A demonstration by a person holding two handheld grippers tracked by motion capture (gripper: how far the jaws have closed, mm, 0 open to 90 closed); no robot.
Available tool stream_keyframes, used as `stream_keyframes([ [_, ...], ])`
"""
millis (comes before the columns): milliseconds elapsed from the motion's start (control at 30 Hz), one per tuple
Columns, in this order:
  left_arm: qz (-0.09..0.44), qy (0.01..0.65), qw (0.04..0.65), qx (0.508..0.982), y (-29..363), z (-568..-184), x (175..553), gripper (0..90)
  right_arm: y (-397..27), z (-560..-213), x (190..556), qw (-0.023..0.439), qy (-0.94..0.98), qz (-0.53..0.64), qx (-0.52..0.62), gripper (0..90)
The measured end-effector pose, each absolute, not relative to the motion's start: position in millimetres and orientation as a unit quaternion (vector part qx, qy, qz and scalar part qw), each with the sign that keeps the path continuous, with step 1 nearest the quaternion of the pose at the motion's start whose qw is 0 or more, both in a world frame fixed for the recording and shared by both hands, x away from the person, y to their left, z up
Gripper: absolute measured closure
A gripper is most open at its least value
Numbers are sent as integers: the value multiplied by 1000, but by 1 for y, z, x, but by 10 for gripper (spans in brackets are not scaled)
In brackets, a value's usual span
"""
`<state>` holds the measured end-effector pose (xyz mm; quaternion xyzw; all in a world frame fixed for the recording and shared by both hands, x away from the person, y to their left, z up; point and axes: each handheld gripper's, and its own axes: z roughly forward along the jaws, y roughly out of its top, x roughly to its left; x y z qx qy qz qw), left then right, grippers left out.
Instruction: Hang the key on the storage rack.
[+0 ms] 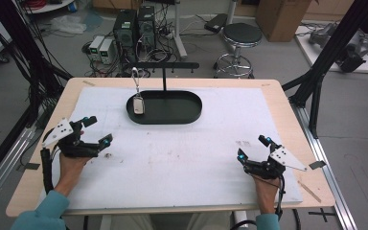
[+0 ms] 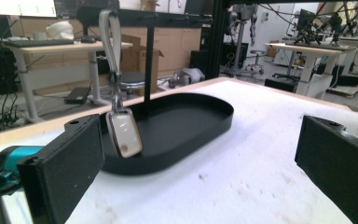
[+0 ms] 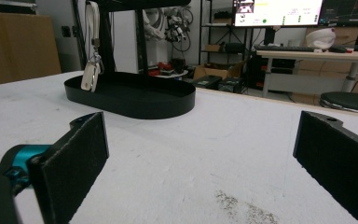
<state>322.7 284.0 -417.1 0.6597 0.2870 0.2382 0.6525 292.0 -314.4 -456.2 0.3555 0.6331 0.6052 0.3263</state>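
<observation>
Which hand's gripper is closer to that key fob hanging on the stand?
Left. The left gripper sits just below-left of the key fob; the right gripper rests far off at the table's right.

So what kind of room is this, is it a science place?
Probably a robotics lab or workshop. Computer towers with tangled cables sit on the floor, desks hold a monitor and keyboard, and robot parts stand on a table behind.

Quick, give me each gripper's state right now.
Left gripper: open, nothing between its jaws.
Right gripper: open, nothing between its jaws.
</observation>
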Motion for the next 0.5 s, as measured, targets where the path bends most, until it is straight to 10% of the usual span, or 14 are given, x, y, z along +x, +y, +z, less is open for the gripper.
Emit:
stream_keyframes([
  [500,261,316,652,637,297,-455,292,17,-315,-456,292,331,636,604,349,26],
])
